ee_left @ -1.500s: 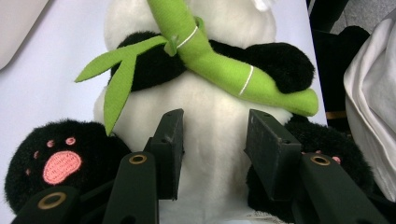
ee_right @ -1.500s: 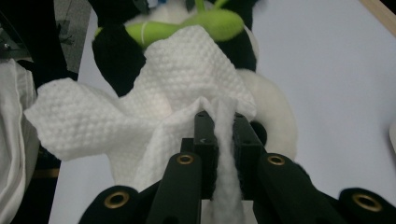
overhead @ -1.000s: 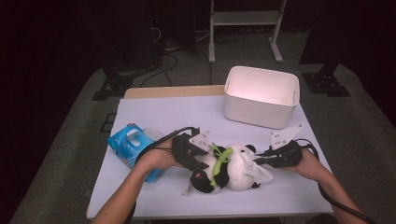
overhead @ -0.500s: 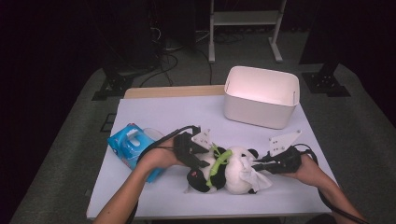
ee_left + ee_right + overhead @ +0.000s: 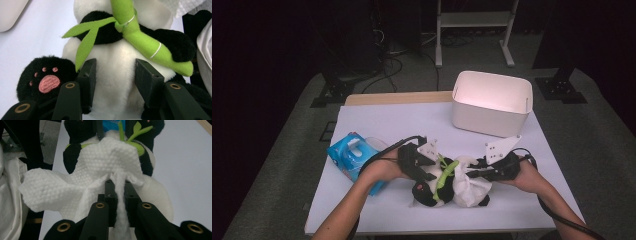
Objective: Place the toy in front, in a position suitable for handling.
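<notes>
- Since a second ago the right gripper (image 5: 473, 173) has shifted with its white wipe (image 5: 469, 187) from the panda's right flank in over its body, while the left gripper (image 5: 428, 172) has kept its place.
- White table (image 5: 377, 122): everything lies on its near half, except a white bin (image 5: 492, 102) standing well apart at the far right.
- Blue wipe packet (image 5: 349, 156): it lies near the left edge, just beside the person's left hand (image 5: 379, 172).
- Plush panda (image 5: 439, 185): it lies at the near middle of the table between the two grippers, a green felt bamboo stalk (image 5: 140, 37) across its chest and one black paw with a pink pad (image 5: 46, 81) toward the left gripper's camera.
- Left gripper: its jaws stand about half apart, pads pressed into the panda's white belly on either side, so it has hold of the toy.
- White wipe: the crumpled sheet drapes over the panda's body, touching it.
- Right gripper: its jaws are nearly closed, pinching a gathered fold of the wipe between the pads.
</notes>
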### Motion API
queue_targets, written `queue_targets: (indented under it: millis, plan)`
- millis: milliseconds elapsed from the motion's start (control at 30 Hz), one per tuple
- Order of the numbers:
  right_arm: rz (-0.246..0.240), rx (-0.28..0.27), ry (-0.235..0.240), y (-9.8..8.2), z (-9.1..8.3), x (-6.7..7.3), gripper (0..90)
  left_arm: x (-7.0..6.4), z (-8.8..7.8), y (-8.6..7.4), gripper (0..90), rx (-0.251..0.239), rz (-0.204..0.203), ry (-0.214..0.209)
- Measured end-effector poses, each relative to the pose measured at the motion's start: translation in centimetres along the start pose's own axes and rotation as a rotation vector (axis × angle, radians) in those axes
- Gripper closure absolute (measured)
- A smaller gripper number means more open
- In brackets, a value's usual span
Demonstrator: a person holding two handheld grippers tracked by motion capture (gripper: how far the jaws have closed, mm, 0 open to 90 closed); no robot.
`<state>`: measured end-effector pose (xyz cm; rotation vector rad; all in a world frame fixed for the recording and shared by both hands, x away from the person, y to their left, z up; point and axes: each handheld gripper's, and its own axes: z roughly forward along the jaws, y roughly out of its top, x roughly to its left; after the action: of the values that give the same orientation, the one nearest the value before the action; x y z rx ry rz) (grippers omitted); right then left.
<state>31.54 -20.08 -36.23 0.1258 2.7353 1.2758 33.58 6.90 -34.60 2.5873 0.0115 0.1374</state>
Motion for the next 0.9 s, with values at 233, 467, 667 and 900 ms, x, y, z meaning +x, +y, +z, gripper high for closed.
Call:
queue_targets:
  millis: [233,467,667,900]
  plan:
    - [0.066,-0.018,-0.021,-2.3,-1.3,-0.2,84.0,0.1,0.1,-0.3,52.3,-0.037,-0.02,-0.005]
    - [0.157,-0.009,-0.045,-5.9,-2.5,0.1,83.7,0.2,0.1,-0.2,52.3,-0.025,-0.019,-0.007]
    - [0.141,-0.037,-0.043,-5.6,-2.5,0.7,83.7,-0.2,0.1,0.3,52.3,0.007,0.0,0.007]
    - [0.005,-0.015,-0.016,-1.2,-0.3,1.8,83.7,-0.1,0.2,0.2,52.3,0.003,-0.007,0.003]
